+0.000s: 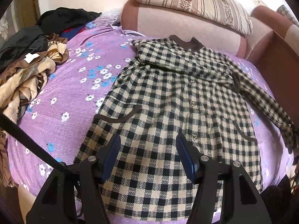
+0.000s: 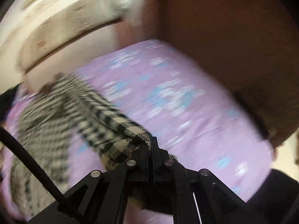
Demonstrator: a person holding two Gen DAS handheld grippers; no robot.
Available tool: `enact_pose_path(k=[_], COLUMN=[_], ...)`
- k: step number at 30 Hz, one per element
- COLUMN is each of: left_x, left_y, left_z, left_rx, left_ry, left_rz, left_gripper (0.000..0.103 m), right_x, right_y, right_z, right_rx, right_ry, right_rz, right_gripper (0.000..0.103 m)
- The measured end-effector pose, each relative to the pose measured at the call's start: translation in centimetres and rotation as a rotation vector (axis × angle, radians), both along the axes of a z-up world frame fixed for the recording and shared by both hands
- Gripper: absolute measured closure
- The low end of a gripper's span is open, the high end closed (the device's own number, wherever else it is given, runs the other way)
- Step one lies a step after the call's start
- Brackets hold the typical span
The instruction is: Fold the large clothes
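Both tongs are seen over a purple flowered bedsheet [image 1: 61, 93]: the left gripper [image 1: 148, 145] hangs with its jaws spread and empty above the near hem of a black-and-cream checked button-up shirt [image 1: 168, 97], while the right gripper [image 2: 149, 145] is clamped on the cuff of the right sleeve [image 2: 104, 119]. The shirt is laid flat, collar far. Its left sleeve appears already folded across the chest; the right sleeve and lengthwise folds are judged outstanding. A heap of crumpled garments [image 1: 24, 71] waits at the left.

Left wrist view sharp, evenly lit, soft shadows; right wrist view heavily motion-blurred; fisheye bending at edges
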State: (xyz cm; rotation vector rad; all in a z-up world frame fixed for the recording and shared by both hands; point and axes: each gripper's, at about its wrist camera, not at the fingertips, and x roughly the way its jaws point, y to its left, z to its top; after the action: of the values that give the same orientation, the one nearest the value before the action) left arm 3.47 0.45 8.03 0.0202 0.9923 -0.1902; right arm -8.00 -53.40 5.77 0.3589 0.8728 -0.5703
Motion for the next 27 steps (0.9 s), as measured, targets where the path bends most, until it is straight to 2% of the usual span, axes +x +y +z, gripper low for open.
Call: enact_pose_path(k=[2,4,6,7,10,13,15,18,19,20,21,22,25,27], left_x=[-0.1,-0.3,-0.2,-0.2,0.1,0.1,0.0,-0.3,-0.3,-0.4,-0.4,-0.4,-0.1,0.2], left_y=[-0.5,-1.2,-2.2,-2.7,-4.1,-5.9,-6.8,-7.9,-8.1,-8.3,-8.3,-8.2,-7.7,-7.4], left_z=[0.2,0.1,-0.2,-0.3,-0.7,-1.0,-1.1,-1.4,-1.5,-1.6,-1.6,-1.6,-1.7,-1.7], left_rx=[0.004,0.017,0.037,0.042,0.038,0.028,0.024,0.028,0.03,0.032,0.035,0.038,0.029,0.01], left_ry=[-0.002,-0.003,0.002,0.007,0.021,0.024,0.025,0.033,0.035,0.035,0.034,0.031,0.024,0.02], left_rz=[-0.006,-0.02,-0.043,-0.054,-0.079,-0.11,-0.128,-0.151,-0.156,-0.159,-0.16,-0.159,-0.15,-0.138], left_gripper=[0.043,0.043,0.043,0.043,0.043,0.043,0.043,0.043,0.043,0.043,0.043,0.043,0.043,0.043], right_x=[-0.3,-1.3,-2.7,-3.2,-5.2,-5.9,-6.0,-6.2,-6.1,-5.9,-5.5,-5.2,-3.7,-1.7], right_y=[-2.6,-3.6,-4.0,-4.0,-4.6,-5.4,-5.9,-6.7,-6.8,-6.8,-6.8,-6.5,-4.8,-2.7], right_z=[-0.4,-0.3,-0.1,-0.1,-1.3,-2.8,-4.2,-6.0,-6.4,-6.6,-6.6,-6.1,-3.1,-0.8], right_rx=[0.015,0.042,0.061,0.082,0.177,0.202,0.212,0.276,0.297,0.318,0.334,0.325,0.236,0.2], right_ry=[0.018,-0.023,-0.08,-0.108,-0.182,-0.167,-0.137,-0.158,-0.168,-0.192,-0.204,-0.213,-0.26,-0.303], right_rz=[-0.081,-0.119,-0.137,-0.147,-0.18,-0.208,-0.236,-0.259,-0.252,-0.238,-0.226,-0.228,-0.224,-0.166], right_gripper=[0.08,0.078,0.06,0.048,0.044,0.035,0.035,0.035,0.044,0.074,0.088,0.093,0.093,0.093])
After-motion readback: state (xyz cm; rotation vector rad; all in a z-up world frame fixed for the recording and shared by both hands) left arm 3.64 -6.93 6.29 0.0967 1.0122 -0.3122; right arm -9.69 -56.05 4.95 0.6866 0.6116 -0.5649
